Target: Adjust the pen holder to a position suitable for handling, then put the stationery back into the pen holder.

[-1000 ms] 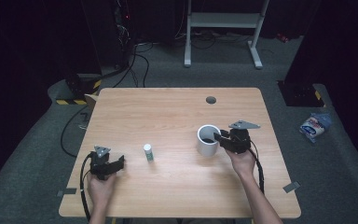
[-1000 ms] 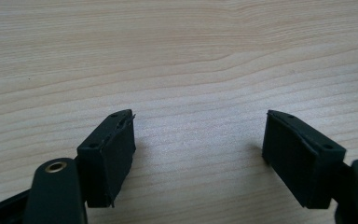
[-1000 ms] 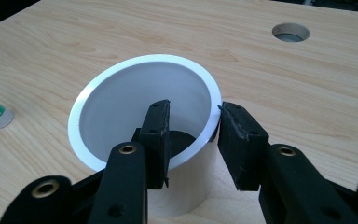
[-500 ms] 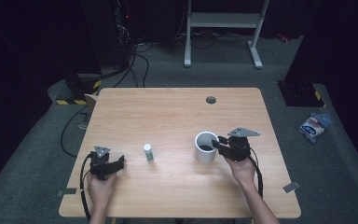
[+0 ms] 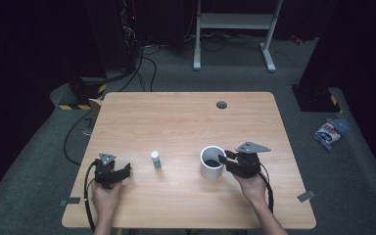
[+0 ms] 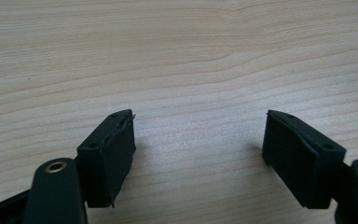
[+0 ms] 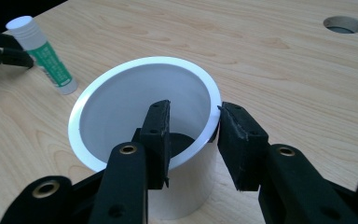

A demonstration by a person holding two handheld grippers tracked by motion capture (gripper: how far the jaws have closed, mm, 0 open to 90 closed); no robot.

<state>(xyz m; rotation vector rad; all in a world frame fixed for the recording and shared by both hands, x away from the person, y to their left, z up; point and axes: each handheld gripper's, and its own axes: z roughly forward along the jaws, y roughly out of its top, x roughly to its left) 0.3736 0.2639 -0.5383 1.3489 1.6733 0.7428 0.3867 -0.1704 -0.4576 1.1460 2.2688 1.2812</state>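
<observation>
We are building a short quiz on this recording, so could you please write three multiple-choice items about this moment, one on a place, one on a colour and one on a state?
1. Where does the glue stick stand on the table?
A. between the left gripper and the cup
B. inside the cup
C. beside the round cable hole

2. What colour is the cup?
A. red
B. white
C. green

3. How do the right gripper's jaws stand at the cup?
A. wide apart, far from it
B. shut together above it
C. one inside the rim, one outside

Answers:
1 A: in the high view it stands upright between the left gripper and the cup.
2 B: its wall and rim are white in both views.
3 C: the right gripper view shows the rim between the two jaws, though contact is unclear.
</observation>
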